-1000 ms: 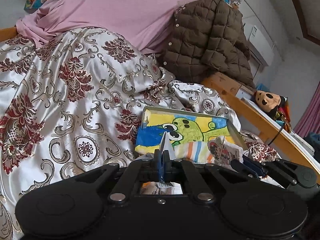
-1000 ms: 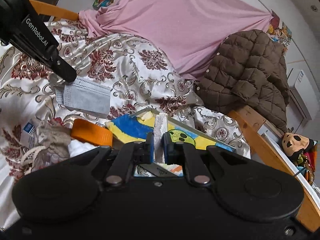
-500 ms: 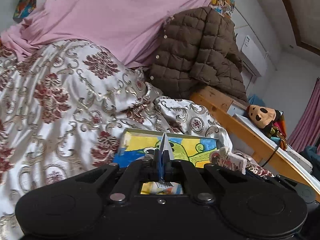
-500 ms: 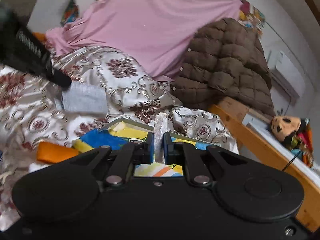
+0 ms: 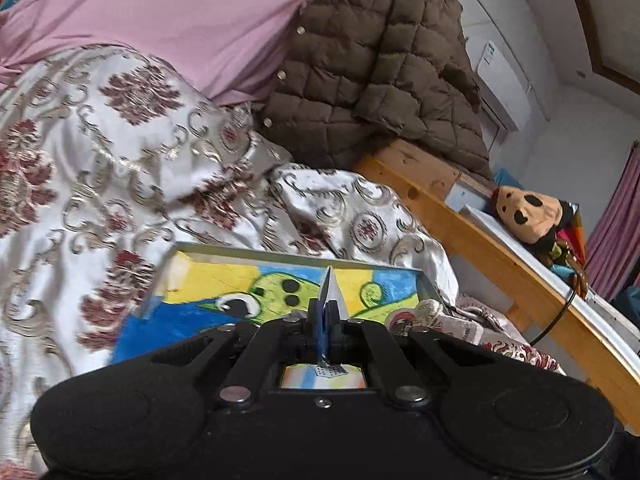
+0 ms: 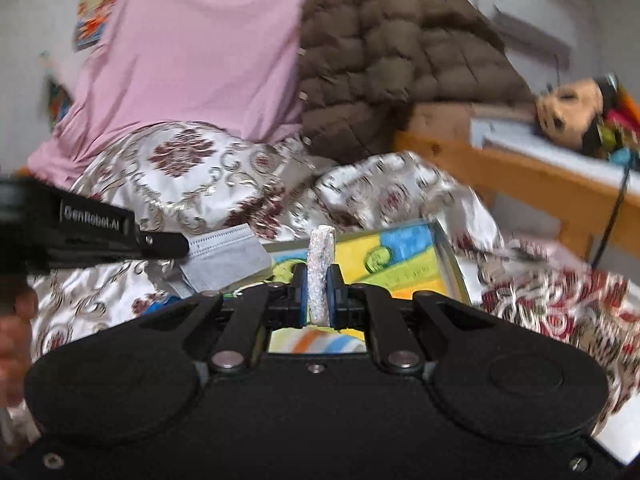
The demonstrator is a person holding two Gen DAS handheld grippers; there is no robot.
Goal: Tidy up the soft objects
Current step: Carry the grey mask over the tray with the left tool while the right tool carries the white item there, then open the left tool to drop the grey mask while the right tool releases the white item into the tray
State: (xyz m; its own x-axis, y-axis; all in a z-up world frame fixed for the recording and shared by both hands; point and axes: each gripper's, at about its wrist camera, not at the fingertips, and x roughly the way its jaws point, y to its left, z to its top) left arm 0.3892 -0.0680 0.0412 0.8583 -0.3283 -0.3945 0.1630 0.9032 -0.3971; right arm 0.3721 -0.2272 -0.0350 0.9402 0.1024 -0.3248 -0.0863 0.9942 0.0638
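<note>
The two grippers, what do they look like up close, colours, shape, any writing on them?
Both are matte black plastic. The left gripper and the right gripper each have a wide body with two round lobes, angled linkage arms with silver pivot screws, and blue pads on the fingers. In the right wrist view, the left gripper's side carries white "GenRobot.AI" lettering. No cables or sleeves show.

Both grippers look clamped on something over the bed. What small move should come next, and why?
Probably ease both hands together toward the painted tray and stop above it. The left gripper pinches a thin sheet's edge; in the right view it holds a grey face mask. The right gripper is shut on a whitish fabric strip. Nothing is over the tray yet, and that view is blurred.
</note>
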